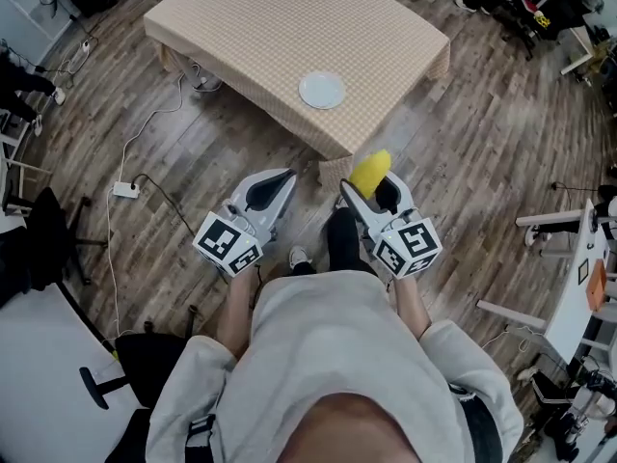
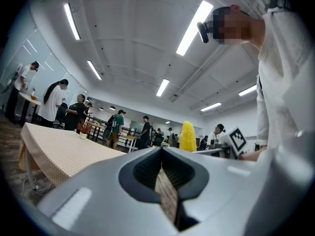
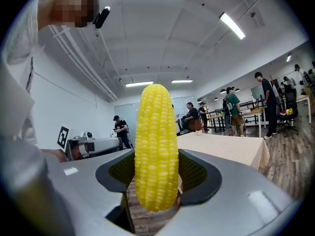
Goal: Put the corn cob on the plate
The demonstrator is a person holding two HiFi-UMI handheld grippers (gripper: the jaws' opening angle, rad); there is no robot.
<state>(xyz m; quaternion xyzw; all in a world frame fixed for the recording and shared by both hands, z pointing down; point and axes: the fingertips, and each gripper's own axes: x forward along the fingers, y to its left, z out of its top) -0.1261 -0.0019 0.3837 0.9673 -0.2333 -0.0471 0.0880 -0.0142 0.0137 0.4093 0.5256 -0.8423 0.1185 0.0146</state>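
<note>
The checked tabletop [image 1: 289,27] lies ahead with the white plate [image 1: 322,91] near its closest edge. The carry will go best, I judge, with the right gripper [image 1: 371,191] held level and its jaws clamped on the upright corn cob [image 1: 369,172] until it is low over the plate, while the left gripper [image 1: 286,179], jaws together on nothing, stays clear. Only the head view shows the plate plainly, and only the right gripper view shows the cob's lower end poking below the pads.
</note>
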